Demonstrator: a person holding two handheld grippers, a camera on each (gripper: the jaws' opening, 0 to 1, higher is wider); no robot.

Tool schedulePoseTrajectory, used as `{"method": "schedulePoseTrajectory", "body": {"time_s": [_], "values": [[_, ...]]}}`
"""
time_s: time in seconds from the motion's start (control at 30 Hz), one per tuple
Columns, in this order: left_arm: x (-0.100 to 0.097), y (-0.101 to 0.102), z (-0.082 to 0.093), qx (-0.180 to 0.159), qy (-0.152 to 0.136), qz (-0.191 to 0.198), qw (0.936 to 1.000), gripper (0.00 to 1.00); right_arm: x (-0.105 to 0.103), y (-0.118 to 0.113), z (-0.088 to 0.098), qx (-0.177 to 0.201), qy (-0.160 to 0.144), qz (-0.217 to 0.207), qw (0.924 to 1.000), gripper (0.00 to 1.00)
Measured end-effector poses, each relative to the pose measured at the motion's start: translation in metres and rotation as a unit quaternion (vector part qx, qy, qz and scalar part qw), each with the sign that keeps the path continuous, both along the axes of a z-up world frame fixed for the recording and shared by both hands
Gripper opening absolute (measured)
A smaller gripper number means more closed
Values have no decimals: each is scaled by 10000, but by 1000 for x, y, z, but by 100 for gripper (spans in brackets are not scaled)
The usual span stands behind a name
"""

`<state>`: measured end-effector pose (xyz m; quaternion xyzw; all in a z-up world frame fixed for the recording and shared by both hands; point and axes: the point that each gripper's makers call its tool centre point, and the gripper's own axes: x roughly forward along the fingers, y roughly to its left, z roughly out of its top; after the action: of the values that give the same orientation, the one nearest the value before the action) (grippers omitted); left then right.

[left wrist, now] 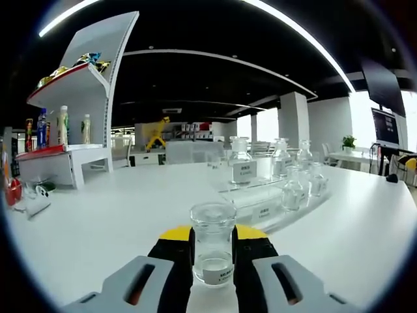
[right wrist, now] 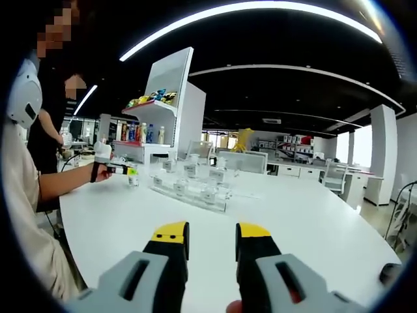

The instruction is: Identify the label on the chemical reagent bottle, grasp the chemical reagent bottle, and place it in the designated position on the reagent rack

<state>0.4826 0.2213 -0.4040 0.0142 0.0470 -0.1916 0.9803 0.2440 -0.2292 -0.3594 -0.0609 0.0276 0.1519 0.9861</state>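
Glass fills the gap between your left gripper's [left wrist: 213,257] jaws: a clear reagent bottle [left wrist: 213,242] with a wide stopper and a small white label low on its front, whose print is too small to read. The yellow-tipped jaws press against both sides of the bottle, so your left gripper is clamped on it, and the bottle stands upright just over the white table [left wrist: 117,222].

Beyond it, to the right in the left gripper view, the clear acrylic reagent rack [left wrist: 267,195] rests on the table. Several similar stoppered bottles [left wrist: 240,161] stand on its upper and lower steps, each with a white label. Far left, a white display shelf [left wrist: 78,117] carries drink bottles and snack packets.

Your right gripper [right wrist: 212,248] hangs over bare table with its jaws spread apart and nothing between them. In the right gripper view the same rack [right wrist: 189,186] lies well ahead, left of centre, with its bottles in two rows. Further left you can see your left gripper [right wrist: 107,166] from the side, held by a hand just beside the rack's near end, a small bottle at its tip. A person in a white shirt [right wrist: 23,189] sits at the table's left edge.
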Motion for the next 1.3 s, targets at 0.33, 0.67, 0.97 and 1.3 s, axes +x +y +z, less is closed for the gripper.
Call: {"method": "schedulePoseTrajectory", "body": {"time_s": [0.33,0.67,0.97,1.3], "values": [[0,0,0,20,-18,-6,10000,21,0,0,-5,-19,28,-12,10000,28],[2,3,2,37,-40,71,10000,20,-5,-6,2,-29,-66,-98,9999,28],[1,2,11,48,-142,63,9999,19,-4,-5,-1,-27,-44,-99,9999,28],[-1,0,22,48,-231,-10,9997,19,-4,-4,0,-25,-67,-93,9999,28]]}}
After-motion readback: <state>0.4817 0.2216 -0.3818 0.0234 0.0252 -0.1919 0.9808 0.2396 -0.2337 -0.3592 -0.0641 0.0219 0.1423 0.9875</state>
